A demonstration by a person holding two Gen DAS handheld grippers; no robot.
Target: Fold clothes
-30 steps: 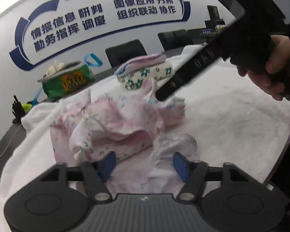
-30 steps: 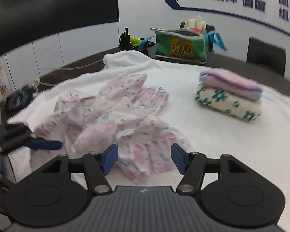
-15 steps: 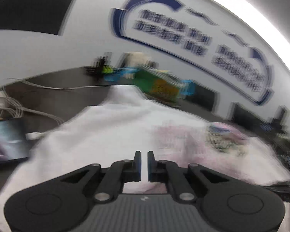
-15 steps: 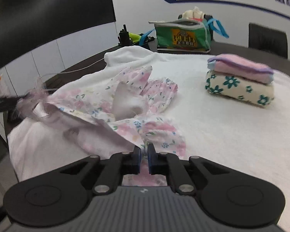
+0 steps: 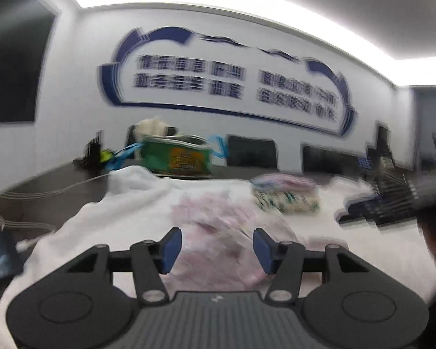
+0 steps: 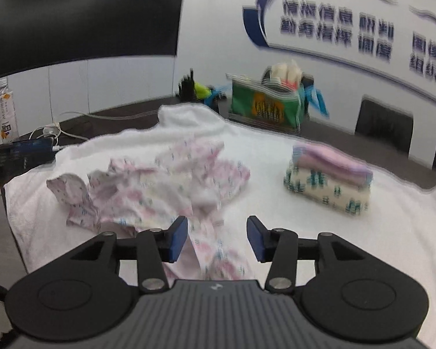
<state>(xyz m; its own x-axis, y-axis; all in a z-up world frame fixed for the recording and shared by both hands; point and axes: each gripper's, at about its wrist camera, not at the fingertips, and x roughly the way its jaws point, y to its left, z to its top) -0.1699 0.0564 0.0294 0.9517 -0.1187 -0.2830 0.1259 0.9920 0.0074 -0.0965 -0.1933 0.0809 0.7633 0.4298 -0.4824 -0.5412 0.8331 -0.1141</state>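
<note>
- The pink floral garment (image 6: 165, 183) lies crumpled on the white towel (image 6: 290, 218) covering the table — bunched, with a flap sticking out at its left end, nothing flat or squared.
- The right gripper (image 6: 216, 237) hangs with its jaws spread wide, nothing pinched; a strip of the garment runs down between the blue pads (image 6: 178, 238), but they are apart from it.
- The left gripper (image 5: 215, 250) is also wide and empty, hovering over the near edge of the same pink cloth.
- To the right sits a folded stack (image 6: 330, 181), a lilac piece on a cream one with green flowers — tidy and well apart from the crumpled one.
- My read: this garment is between grasps and unfolded. Next it needs two clean corner or hem grips, one per gripper, so it can be spread flat.
- Hard to make out: the left view is smeared with motion, so hems and sleeves cannot be traced there; the garment's near end is cut off behind the right gripper's body.
- The green bag (image 6: 264, 106) behind is blurred too.
</note>
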